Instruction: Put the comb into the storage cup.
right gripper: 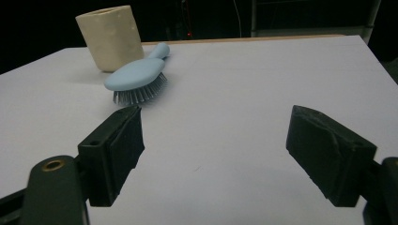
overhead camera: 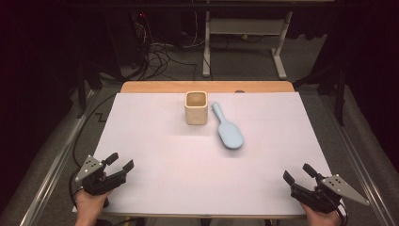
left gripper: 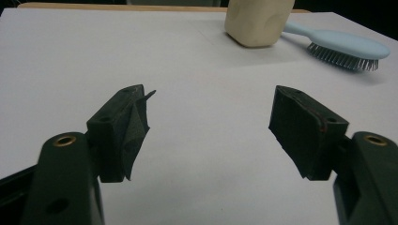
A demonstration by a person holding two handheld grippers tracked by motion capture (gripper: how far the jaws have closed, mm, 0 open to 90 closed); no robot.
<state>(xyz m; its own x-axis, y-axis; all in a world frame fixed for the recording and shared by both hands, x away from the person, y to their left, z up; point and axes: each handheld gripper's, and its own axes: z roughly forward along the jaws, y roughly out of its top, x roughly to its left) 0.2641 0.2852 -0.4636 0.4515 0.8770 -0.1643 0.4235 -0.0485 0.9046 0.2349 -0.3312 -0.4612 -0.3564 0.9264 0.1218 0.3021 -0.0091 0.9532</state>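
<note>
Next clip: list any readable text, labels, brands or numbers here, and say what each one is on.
None can be read.
The cream cup has plain walls with shallow dimples, no print.
The light blue hairbrush lies bristles down; its back and handle carry no visible mark.
The white table cover is blank.
The left claw and right claw show only small dots on their grey plates, no lettering.

Cup (overhead camera: 196, 108) cream; hairbrush (overhead camera: 227, 129) pale blue, grey bristles; table cover (overhead camera: 155, 155) white; table edge (overhead camera: 155, 86) wood-brown.
</note>
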